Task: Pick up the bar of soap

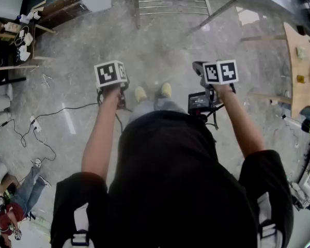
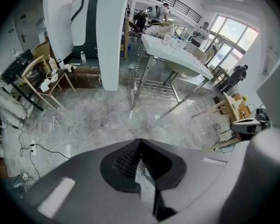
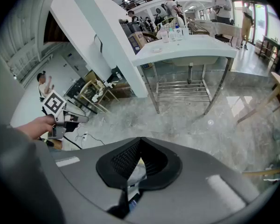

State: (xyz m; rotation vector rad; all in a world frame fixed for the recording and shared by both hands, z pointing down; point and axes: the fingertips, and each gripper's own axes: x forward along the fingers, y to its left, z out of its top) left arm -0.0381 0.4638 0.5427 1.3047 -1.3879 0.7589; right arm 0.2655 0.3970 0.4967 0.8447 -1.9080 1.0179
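Note:
No bar of soap can be made out in any view. A white sink table [image 3: 186,48] stands ahead of me, also in the left gripper view [image 2: 177,55]. Bottles [image 3: 172,31] stand on it, and a small pale item [image 3: 156,49] too small to identify. I hold both grippers low over the grey stone floor, pointing steeply down, well short of the table. My left gripper [image 1: 112,87] has its jaws closed tip to tip [image 2: 140,143], with nothing between them. My right gripper [image 1: 212,89] is likewise shut and empty [image 3: 140,141]. The left gripper [image 3: 56,113] shows in the right gripper view.
A white pillar [image 2: 109,31] stands left of the table, with a cluttered wooden chair [image 2: 46,78] beyond it. Cables [image 1: 36,125] trail over the floor at my left. A wooden table [image 1: 302,66] is at my right. People stand in the background and one person [image 1: 15,205] is behind me.

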